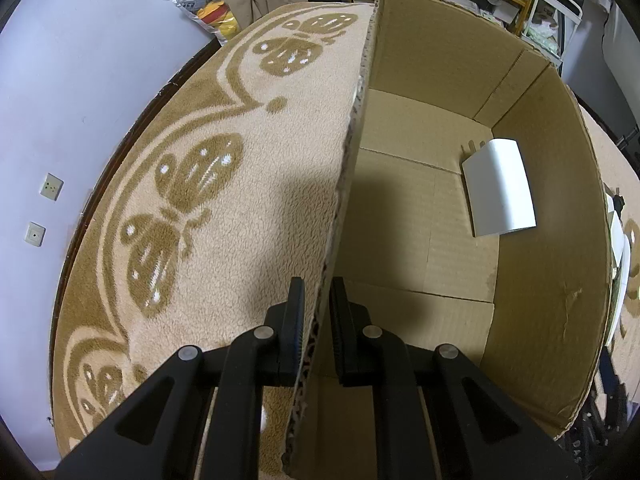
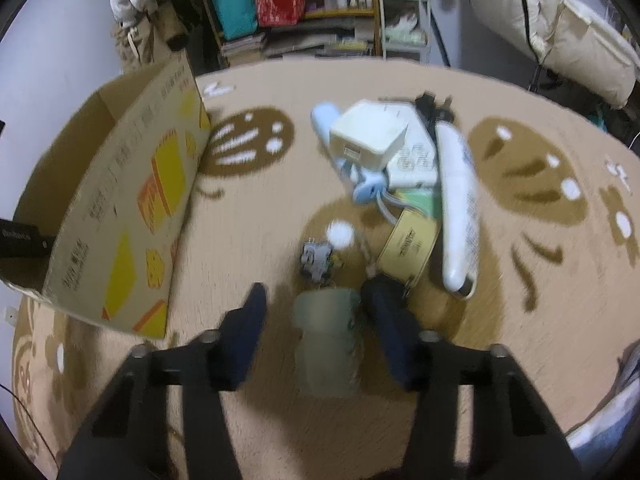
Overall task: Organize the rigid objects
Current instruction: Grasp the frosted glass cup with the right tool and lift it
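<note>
My left gripper (image 1: 317, 282) is shut on the near wall of an open cardboard box (image 1: 440, 60), one finger inside and one outside. A white flat box (image 1: 500, 188) lies on the box floor at the far right. In the blurred right wrist view, my right gripper (image 2: 316, 286) points down at the table with a translucent grey-green jar (image 2: 326, 340) between its fingers. A gap shows on the left side, so the jaws are open. Just beyond lie a small grey gadget (image 2: 316, 260) and a pile: a white square box (image 2: 370, 136), a long white tube (image 2: 456, 208) and a beige tag (image 2: 408, 244).
The table wears a beige fleece cover with brown butterflies (image 1: 200, 184). The printed cardboard box (image 2: 132, 208) stands left of the right gripper. Behind the table are a shelf with books and bins (image 2: 280, 0), a white cart (image 2: 404, 20) and bedding (image 2: 560, 20).
</note>
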`<action>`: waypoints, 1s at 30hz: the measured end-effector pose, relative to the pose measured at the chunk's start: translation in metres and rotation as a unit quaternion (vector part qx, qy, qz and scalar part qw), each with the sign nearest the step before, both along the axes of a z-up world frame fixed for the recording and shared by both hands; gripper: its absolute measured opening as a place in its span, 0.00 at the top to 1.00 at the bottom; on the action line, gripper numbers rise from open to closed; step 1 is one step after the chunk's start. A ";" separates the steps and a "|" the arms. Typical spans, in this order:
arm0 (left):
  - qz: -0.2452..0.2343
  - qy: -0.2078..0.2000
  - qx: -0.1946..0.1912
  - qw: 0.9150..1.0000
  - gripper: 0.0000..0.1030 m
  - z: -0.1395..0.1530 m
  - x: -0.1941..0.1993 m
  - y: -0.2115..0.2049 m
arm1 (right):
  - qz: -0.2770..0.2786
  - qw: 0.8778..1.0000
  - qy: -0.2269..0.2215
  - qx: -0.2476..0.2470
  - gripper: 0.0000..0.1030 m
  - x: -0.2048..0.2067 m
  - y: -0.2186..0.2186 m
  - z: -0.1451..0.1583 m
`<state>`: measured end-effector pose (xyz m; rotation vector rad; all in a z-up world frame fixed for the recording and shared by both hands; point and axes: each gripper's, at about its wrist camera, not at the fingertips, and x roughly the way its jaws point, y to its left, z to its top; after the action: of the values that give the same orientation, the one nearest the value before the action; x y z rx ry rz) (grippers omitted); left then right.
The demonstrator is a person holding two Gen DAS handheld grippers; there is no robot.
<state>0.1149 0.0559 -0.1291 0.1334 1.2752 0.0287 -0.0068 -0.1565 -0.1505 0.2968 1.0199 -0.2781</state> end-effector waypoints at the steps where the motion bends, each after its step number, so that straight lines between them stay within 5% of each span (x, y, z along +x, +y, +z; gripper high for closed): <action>1: 0.000 0.000 0.000 1.000 0.89 0.000 0.000 0.000 | 0.000 1.000 0.001 -0.003 0.64 -0.001 0.001 -0.002; 12: -0.001 0.000 -0.001 1.000 0.89 0.000 0.000 0.001 | 0.012 0.999 -0.024 -0.029 0.72 0.002 0.004 0.012; 30: 0.000 0.001 -0.004 1.000 0.89 0.001 -0.001 0.002 | 0.045 0.992 -0.110 -0.040 0.72 0.034 0.008 0.071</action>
<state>0.1141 0.0582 -0.1279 0.1273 1.2767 0.0236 0.0276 -0.1488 -0.0796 0.2036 0.8001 -0.1989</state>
